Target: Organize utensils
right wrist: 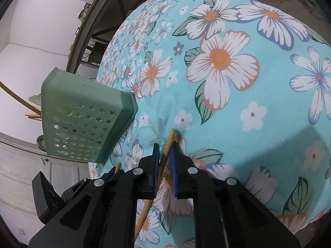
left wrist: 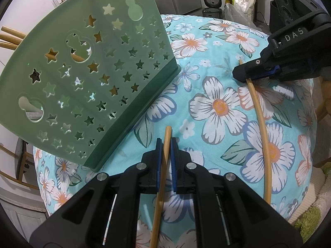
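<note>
One word legible — "DAS" on right tool [left wrist: 243, 76].

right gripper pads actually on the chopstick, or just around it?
Touching. In the left wrist view the right gripper is pinched shut on the chopstick near its tip, no gap showing at the pads.
</note>
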A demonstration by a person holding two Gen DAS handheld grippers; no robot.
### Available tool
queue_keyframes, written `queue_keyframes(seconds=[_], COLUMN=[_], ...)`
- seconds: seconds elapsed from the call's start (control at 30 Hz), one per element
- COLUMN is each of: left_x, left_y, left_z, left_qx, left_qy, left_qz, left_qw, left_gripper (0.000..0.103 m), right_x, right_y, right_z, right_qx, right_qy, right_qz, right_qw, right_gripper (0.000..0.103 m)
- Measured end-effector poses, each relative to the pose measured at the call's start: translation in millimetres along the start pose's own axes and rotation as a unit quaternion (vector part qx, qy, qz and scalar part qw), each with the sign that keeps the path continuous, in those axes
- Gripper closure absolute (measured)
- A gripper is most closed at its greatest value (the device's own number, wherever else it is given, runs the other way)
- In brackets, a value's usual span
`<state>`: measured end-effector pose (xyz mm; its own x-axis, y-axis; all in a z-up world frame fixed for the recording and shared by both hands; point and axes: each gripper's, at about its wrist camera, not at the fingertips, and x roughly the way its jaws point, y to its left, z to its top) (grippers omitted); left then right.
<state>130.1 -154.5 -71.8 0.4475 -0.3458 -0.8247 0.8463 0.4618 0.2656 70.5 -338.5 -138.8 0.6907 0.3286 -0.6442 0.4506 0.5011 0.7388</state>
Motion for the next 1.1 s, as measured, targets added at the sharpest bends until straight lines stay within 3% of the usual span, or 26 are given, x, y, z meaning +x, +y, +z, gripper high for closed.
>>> queue_keyframes(seconds=[0.37,0.8,1.1], left_x=[0.4,-0.5,-49.3], left_y=[-0.1,1.4,43.2], left_z=[0.2,0.8,9.3], left_qx=[0.0,-0.005,-0.079], left_qy=[0.0,-0.009,-0.073], left_qz=[0.0,0.001,-0.037], left_qw=[1.0,1.0,0.9935], left_gripper=[0.096,0.096,0.098], right_x=[-15.1,-58.1,-85.1], right_y=[-12.5,0.1,28.7], right_z=[10.3,23.9,24.7], right_qx=[0.01,-0.023,-0.065], right_qy=[-0.007,-0.061,-0.094], right_qz=[0.028,0.031,0.05], right_qw=[1.0,0.997,0.992], right_gripper=[0.094,0.096,0.097])
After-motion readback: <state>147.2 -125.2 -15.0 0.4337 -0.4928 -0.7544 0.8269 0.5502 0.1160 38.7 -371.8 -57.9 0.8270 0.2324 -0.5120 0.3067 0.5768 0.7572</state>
